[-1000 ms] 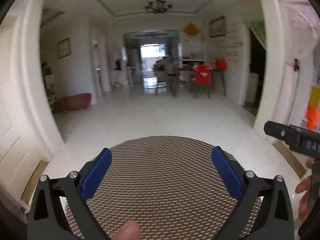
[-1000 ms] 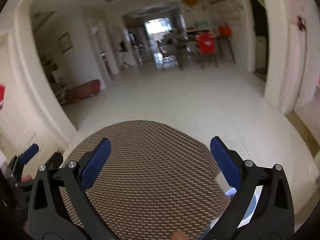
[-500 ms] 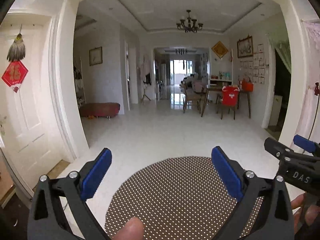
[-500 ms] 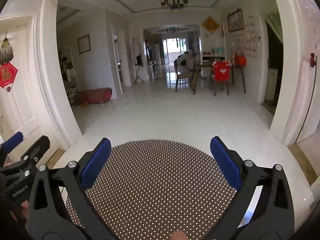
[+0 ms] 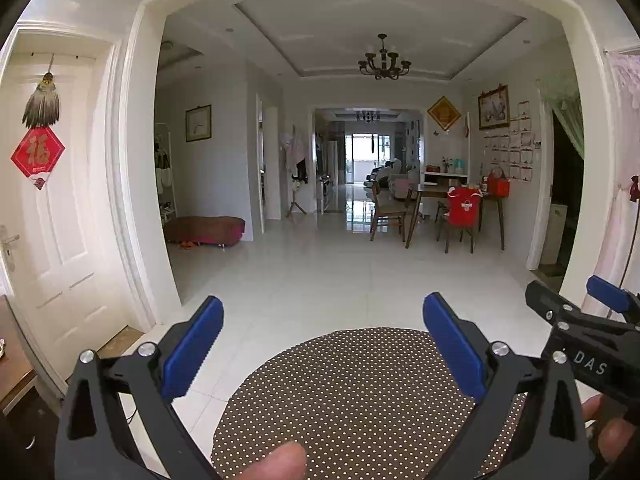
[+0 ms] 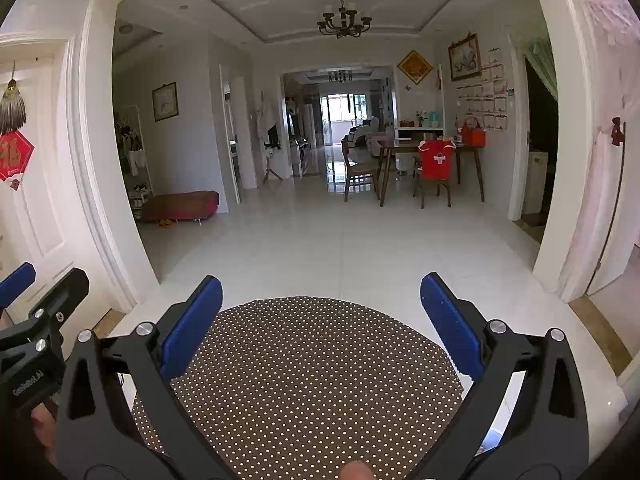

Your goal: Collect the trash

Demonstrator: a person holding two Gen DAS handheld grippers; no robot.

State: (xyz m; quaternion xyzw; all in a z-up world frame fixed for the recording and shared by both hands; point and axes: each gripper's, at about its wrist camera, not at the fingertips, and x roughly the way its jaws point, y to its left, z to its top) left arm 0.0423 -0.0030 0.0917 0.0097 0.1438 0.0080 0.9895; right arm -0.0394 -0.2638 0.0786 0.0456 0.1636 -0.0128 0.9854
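Both tools stand wide open with nothing between their blue pads: the left hand-held gripper [image 5: 323,346] and the right hand-held gripper [image 6: 320,320] are held level, side by side and apart, each showing at the edge of the other's view. A thumb tip [image 5: 276,460] shows at the bottom of the left view. Just below and ahead of both lies a round brown surface with white polka dots [image 6: 304,376]; whether it is a stool seat or a small counter top cannot be told. No trash can be made out on it or on the white tiled floor [image 5: 340,276] beyond. To the left stands a white door [image 5: 52,216] with a red diamond decoration [image 5: 37,154] and a tassel above it. Farther off, a low dark red bench [image 5: 205,230] sits by the left wall. On the right a wooden dining table [image 6: 432,148] has chairs around it, one draped in a red cover [image 6: 437,160]. A chandelier [image 6: 344,24] hangs overhead.
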